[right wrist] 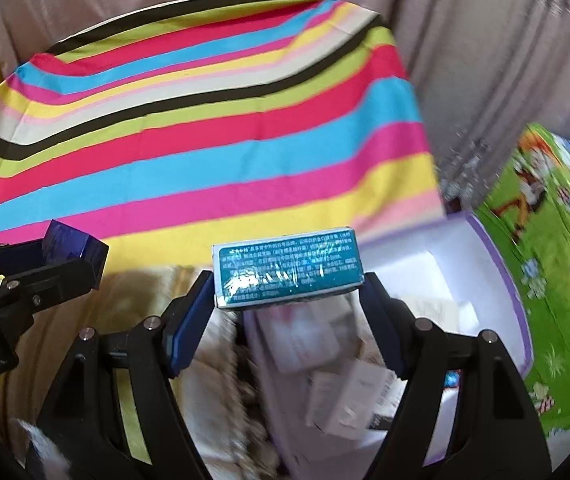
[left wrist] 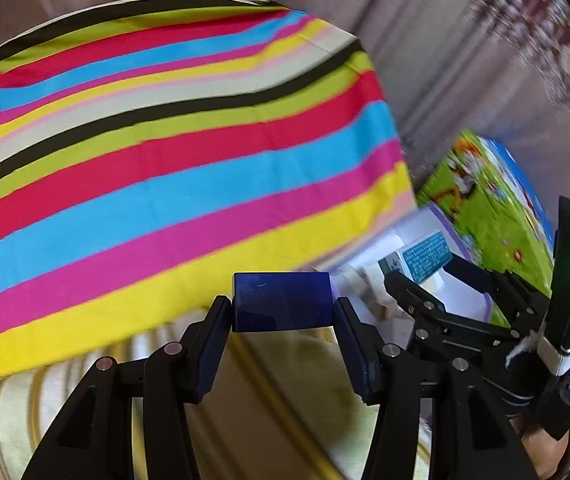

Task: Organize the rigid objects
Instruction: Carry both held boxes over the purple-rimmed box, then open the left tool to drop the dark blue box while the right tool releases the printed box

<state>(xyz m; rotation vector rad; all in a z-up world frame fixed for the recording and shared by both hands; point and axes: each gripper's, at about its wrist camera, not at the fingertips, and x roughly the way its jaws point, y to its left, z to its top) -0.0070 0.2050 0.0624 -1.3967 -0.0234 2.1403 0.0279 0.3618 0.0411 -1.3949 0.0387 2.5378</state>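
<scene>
I held a dark blue box pinched in my left claw and a teal carton clamped in my right claw, both above the striped cloth's near edge. I judged each should be lowered level into the white bin, not dropped.

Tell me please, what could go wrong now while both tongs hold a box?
The left tongs pinch the dark blue box only at their tips, so it might slip out. The right tongs carry the teal box above the white bin, which already holds small boxes; dropped there, it may land crooked.
</scene>
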